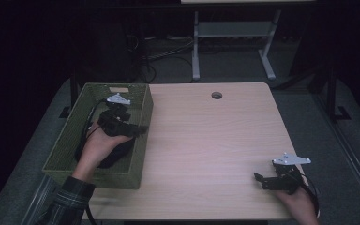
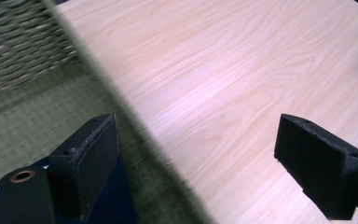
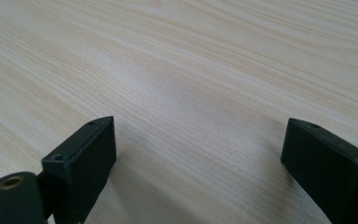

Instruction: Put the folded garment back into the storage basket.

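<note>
A green woven basket [image 1: 93, 176] stands on the left part of the light wooden table [image 1: 206, 136]. My left gripper [image 1: 139, 129] hovers over the basket's right wall, open. In the left gripper view, the left gripper [image 2: 196, 140] straddles that rim [image 2: 135, 126], one jaw inside the basket and the other above the tabletop. A dark blue-black soft thing [image 1: 115, 157] lies in the basket under the hand, and a bit of it [image 2: 119, 196] shows beside the left jaw. My right gripper [image 1: 258, 180] rests low at the table's near right corner, open, with bare wood between the jaws [image 3: 198, 144].
A round cable hole [image 1: 216, 95] sits near the table's far edge. Beyond the table are a white desk frame [image 1: 196, 47] and cables on the dark floor. The basket's woven far wall [image 2: 18, 42] rises at the upper left of the left gripper view.
</note>
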Demonstrator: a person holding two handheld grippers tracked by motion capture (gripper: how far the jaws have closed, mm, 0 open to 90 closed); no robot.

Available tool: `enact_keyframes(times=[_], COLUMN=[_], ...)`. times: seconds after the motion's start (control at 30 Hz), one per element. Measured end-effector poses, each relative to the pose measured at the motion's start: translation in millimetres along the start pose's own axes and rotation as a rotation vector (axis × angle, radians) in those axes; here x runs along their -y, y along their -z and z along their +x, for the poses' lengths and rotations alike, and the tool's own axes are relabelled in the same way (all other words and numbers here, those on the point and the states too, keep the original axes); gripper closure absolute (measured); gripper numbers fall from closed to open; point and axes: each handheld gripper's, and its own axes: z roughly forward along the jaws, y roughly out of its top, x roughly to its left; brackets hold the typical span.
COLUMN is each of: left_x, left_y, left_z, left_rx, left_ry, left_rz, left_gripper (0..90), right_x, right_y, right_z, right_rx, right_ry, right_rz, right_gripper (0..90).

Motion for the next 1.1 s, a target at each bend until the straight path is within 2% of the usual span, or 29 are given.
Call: enact_keyframes(times=[0.37,0.53,0.83,1.1], left_x=[-5.6,-3.6,7.2,20.6], left_y=[-26.5,-39.9,-63.2,-87.5], left_z=[-46.6,-66.9,-92.5,-109.0], left_rx=[0.065,0.083,0.119,0.141], left_ry=[-0.071,-0.082,-0.119,-0.147], left_rz=[-0.006,-0.019,-0.019,-0.022], left_gripper=[13.4,13.9,13.9,13.9], right_x=[0.0,0.0,0.1,0.0], right_y=[0.0,0.0,0.0,0.1], right_z=[0.0,0.0,0.1,0.1], right_rx=[0.000,-0.001,0.001,-0.002], right_ry=[0.002,0.002,0.002,0.001], right_rz=[0.001,0.001,-0.001,0.002], right_gripper=[9.6,9.6,9.6,9.6])
